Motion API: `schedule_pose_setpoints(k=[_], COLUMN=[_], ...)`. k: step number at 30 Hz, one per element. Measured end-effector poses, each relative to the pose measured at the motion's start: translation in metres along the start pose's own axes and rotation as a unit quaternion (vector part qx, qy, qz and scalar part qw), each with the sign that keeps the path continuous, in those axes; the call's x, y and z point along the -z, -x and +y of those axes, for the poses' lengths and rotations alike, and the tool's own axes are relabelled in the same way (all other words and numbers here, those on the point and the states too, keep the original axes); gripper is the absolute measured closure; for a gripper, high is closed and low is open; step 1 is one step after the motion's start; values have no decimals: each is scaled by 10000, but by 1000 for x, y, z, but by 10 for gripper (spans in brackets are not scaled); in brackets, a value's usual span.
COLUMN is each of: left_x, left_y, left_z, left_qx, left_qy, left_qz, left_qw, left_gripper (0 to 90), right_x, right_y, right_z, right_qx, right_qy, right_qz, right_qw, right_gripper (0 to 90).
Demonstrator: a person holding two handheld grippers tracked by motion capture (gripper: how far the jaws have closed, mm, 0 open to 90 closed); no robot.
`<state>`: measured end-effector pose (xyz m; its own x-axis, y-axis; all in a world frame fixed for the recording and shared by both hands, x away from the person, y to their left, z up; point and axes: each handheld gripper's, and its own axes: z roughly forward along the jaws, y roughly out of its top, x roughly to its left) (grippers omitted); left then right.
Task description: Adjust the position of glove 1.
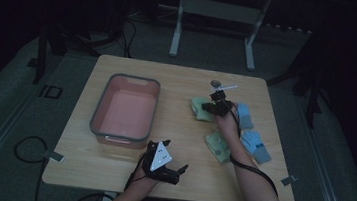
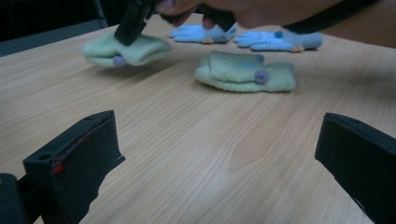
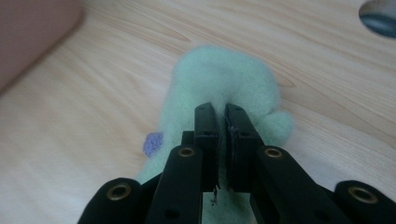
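Right gripper view: right gripper (image 3: 222, 114), jaws pinched on the green mitten (image 3: 224, 79), which lies on the table (image 3: 70, 140) right of the pink bin (image 1: 125, 107); a purple dot marks its cuff. Left gripper (image 2: 215, 154) rests near the table's front edge, jaws wide apart over bare wood.

A dim lab or test room set up for recording

A lone wooden table (image 1: 109, 168) stands on grey carpet (image 1: 2, 127), with cables (image 1: 25, 147) trailing over the floor, tape marks at the table's corners, and a metal-legged desk frame (image 1: 214, 29) in the dark behind.
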<state>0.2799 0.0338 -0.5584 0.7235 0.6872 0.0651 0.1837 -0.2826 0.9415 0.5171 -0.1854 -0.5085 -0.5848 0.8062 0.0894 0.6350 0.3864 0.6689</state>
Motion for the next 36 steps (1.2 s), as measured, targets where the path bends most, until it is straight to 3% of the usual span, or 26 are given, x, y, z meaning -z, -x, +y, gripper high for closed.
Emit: schedule_pose_setpoints(k=[4,7,15,19,23,29,36], left_x=[0,-1,0,-1,-1,-1,-1], left_y=[0,1,2,3,3,4,4], left_z=[0,0,0,0,1,1,0], left_qx=[4,-53,-98,-135,-144,-198,-211], left_qy=[6,-35,-39,-46,-44,-54,-32], left_qz=[17,15,61,42,45,34,19], left_qw=[10000,10000,9999,9999,9999,9998,9998], left_gripper=[0,0,0,0,0,0,0], right_x=[17,35,72,91,103,105,86], right_y=[-17,-38,-70,-91,-103,-120,-130], right_z=[1,-1,-10,-21,-32,-53,-79], right_qx=[20,198,172,197,69,-54,-202], right_qy=[174,321,650,1010,1109,1177,975], right_qz=[57,115,-91,-171,-145,-228,-418], right_qw=[9998,9992,9977,9945,9937,9928,9941], right_gripper=[846,845,846,846,846,846,846])
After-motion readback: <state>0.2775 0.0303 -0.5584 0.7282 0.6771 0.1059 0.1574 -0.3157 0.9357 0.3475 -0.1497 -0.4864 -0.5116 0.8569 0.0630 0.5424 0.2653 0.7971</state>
